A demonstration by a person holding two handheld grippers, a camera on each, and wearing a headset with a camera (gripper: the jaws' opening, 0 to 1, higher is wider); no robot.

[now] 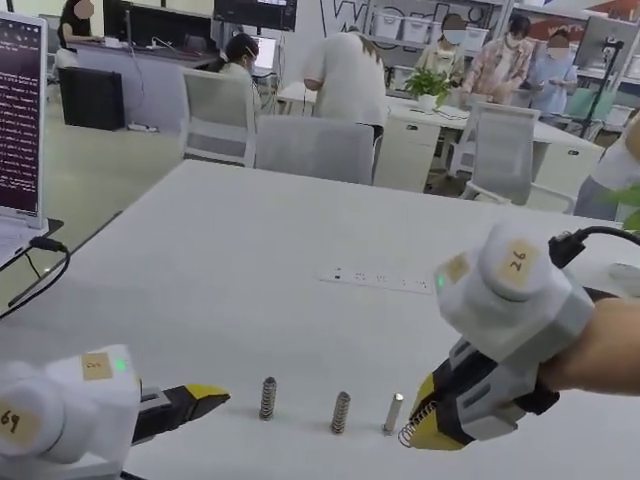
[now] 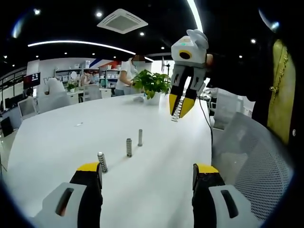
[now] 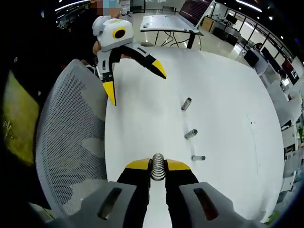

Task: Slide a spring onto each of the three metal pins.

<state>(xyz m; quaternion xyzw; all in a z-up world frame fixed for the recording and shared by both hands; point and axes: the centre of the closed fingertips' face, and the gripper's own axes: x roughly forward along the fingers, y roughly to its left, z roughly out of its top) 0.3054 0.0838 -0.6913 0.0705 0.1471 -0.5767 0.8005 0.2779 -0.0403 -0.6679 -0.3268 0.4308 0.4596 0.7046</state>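
Three upright metal pins stand in a row near the white table's [image 1: 250, 260] front edge. The left pin [image 1: 268, 397] and the middle pin [image 1: 341, 411] each carry a spring. The right pin [image 1: 393, 413] is bare. My right gripper [image 1: 425, 427] hangs just right of the bare pin, shut on a spring [image 3: 158, 170] that sticks out past the yellow tips. My left gripper [image 2: 147, 173] is open and holds nothing, a little left of the row [image 2: 128, 147]. It also appears open in the right gripper view [image 3: 137, 84].
A white power strip [image 1: 375, 280] lies mid-table beyond the pins. A laptop [image 1: 20, 120] and a black cable [image 1: 40, 265] sit at the left edge. A grey mesh chair [image 3: 71, 142] stands at the near side. Chairs, desks and people fill the room behind.
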